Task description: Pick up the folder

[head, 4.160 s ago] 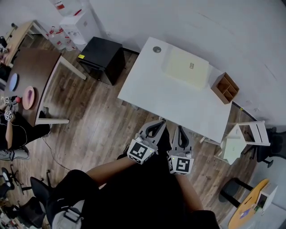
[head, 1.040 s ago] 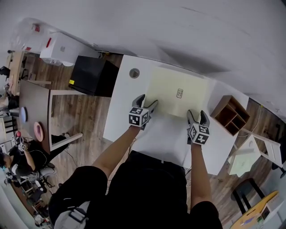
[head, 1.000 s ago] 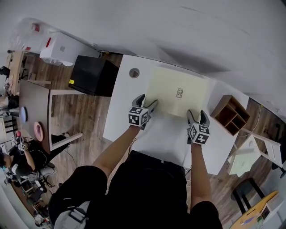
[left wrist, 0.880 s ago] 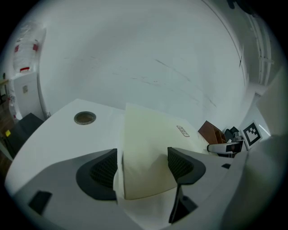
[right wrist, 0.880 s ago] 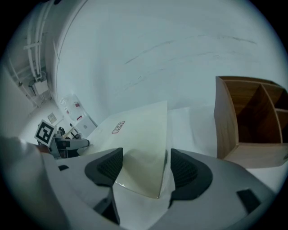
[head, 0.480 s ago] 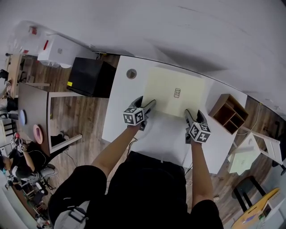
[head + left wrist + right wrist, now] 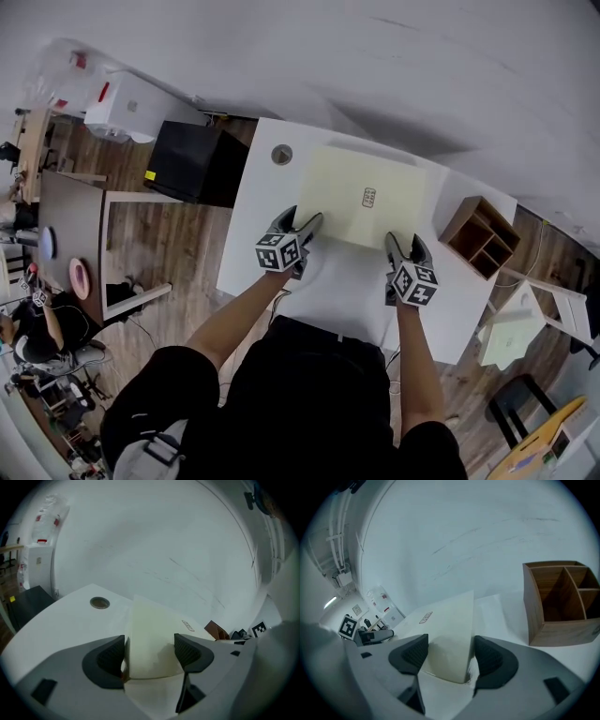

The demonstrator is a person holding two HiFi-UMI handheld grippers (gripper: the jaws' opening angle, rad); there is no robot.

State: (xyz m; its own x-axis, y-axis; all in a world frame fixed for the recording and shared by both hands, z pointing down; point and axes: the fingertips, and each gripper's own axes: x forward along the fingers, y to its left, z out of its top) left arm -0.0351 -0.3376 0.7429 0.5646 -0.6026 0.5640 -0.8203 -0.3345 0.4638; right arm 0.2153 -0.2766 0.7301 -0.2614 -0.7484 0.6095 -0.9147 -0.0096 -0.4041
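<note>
A pale yellow folder lies flat on the white table, with a small label near its middle. My left gripper is at the folder's near left corner. My right gripper is at its near right corner. In the left gripper view the folder reaches in between the open jaws of the left gripper, close against the left jaw. In the right gripper view the folder's corner sits between the open jaws of the right gripper, nearer the right jaw.
A wooden compartment box stands on the table right of the folder, also in the right gripper view. A round cable hole is at the table's far left. A black cabinet stands left of the table and a white stool to its right.
From standing back from the table with both grippers held low, I have come up to it. Both grippers have reached the folder's near corners and edged slightly further onto them over the last second.
</note>
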